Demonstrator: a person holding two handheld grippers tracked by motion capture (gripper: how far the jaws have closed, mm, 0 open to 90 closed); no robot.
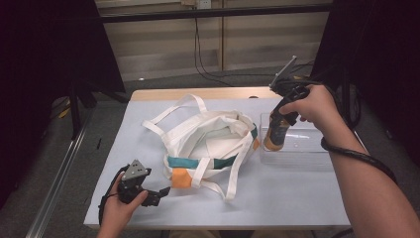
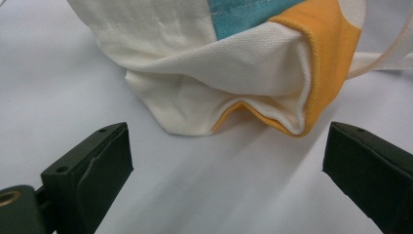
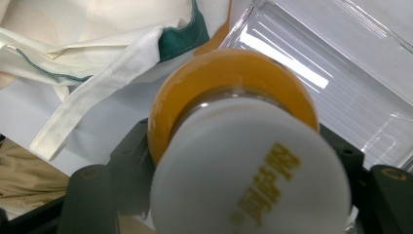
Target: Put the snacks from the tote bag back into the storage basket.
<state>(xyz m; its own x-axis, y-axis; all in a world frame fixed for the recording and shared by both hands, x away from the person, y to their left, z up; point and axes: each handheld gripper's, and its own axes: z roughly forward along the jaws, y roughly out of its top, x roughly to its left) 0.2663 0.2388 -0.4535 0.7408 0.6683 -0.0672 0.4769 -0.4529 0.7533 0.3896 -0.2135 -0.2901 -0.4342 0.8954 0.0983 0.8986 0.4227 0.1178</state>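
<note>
A white cloth tote bag (image 1: 208, 141) with teal and orange patches lies slumped in the middle of the table, its straps spread out. My left gripper (image 1: 159, 194) rests low at the front left, open, pointing at the bag's orange corner (image 2: 311, 83); nothing is between its jaws (image 2: 229, 170). My right gripper (image 1: 278, 121) is shut on an orange bottle (image 1: 274, 139) with a white cap (image 3: 253, 185), held upright over the left end of a clear plastic tray (image 1: 302, 148). In the right gripper view the black jaws press the bottle's neck from both sides.
The pale table (image 1: 277, 198) has a wooden strip along its far edge (image 1: 198, 93). Dark curtains and a metal frame stand at both sides, with cables hanging behind. The bag's rim (image 3: 180, 39) lies close beside the tray (image 3: 341, 63).
</note>
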